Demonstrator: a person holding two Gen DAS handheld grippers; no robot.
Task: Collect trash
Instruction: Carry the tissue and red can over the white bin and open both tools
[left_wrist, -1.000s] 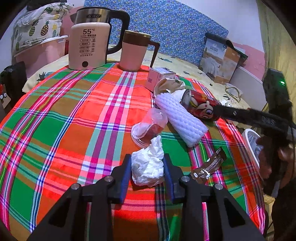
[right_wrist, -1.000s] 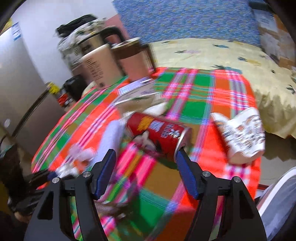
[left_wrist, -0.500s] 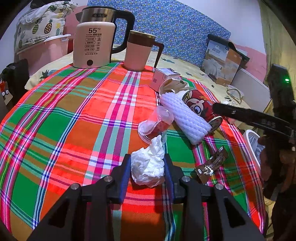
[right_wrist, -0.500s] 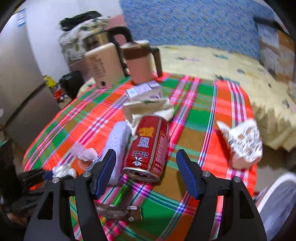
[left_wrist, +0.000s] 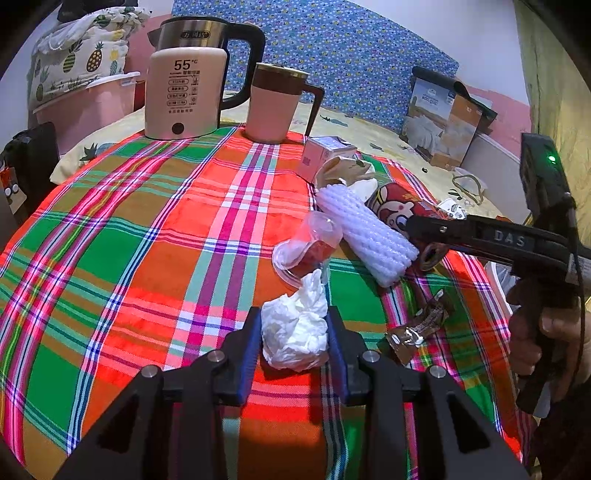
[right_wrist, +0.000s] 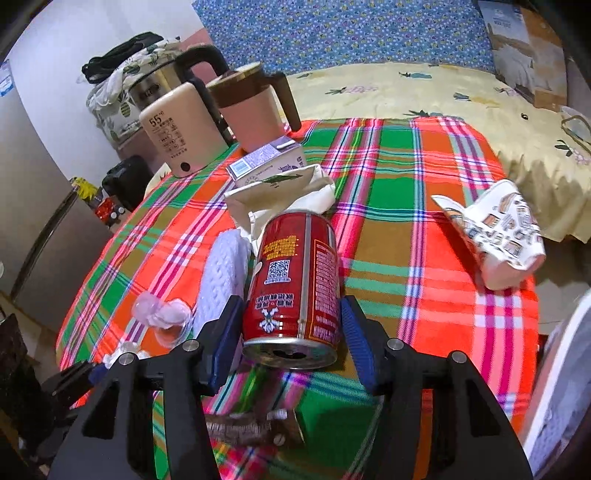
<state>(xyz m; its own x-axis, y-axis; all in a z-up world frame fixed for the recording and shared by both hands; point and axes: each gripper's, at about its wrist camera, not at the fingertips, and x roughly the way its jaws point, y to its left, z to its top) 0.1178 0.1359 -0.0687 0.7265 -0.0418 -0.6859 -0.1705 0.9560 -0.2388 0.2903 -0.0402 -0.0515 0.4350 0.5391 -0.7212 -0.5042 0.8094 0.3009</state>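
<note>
Plaid tablecloth (left_wrist: 122, 258) is carrying the trash. Left gripper (left_wrist: 293, 332) is pinching a tissue (left_wrist: 295, 332) near the kettle (left_wrist: 184, 85). Right gripper (right_wrist: 291, 332) is closing its jaws around 1 can (right_wrist: 295, 280), farther from that kettle.

I count the things on my table with the checked cloth (left_wrist: 110, 229).

There is one kettle (left_wrist: 184, 85) and one pink mug (left_wrist: 275, 103). There is one small carton (left_wrist: 325, 155).

There is one red can (right_wrist: 295, 280). There is one white foam net sleeve (left_wrist: 365, 236). There is one clear plastic cup (left_wrist: 306, 247). There is one ball of white tissue (left_wrist: 295, 332). There is one brown wrapper (left_wrist: 417, 328). There is one crumpled paper bag (right_wrist: 280, 192). There is one squashed paper cup (right_wrist: 498, 229) with a pattern on it.

I hold two grippers, one in each hand.
</note>
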